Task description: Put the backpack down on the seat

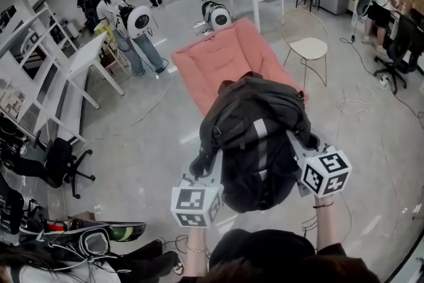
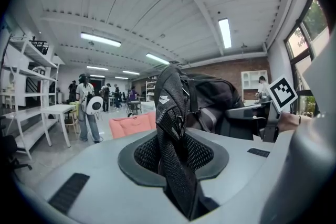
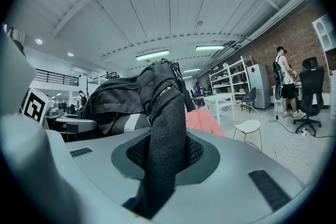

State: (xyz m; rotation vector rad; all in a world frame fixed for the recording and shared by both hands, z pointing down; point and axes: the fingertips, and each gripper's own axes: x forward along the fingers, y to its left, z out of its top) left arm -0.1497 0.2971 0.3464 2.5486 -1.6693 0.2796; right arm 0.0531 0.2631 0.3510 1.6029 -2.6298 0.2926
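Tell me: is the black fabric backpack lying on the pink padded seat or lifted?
Lifted: left tongs and right tongs clamp the backpack's mesh straps above the pink seat.

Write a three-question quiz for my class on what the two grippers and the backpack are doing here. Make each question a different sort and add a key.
1. True or false: the left gripper is empty.
2. What is the right gripper shut on? A) a chair leg B) a black mesh strap of the backpack C) a cable
3. Fill in: the cushioned seat beyond the backpack is ____ in colour.
Key: 1 false, it is shut on the other strap; 2 B; 3 pink.
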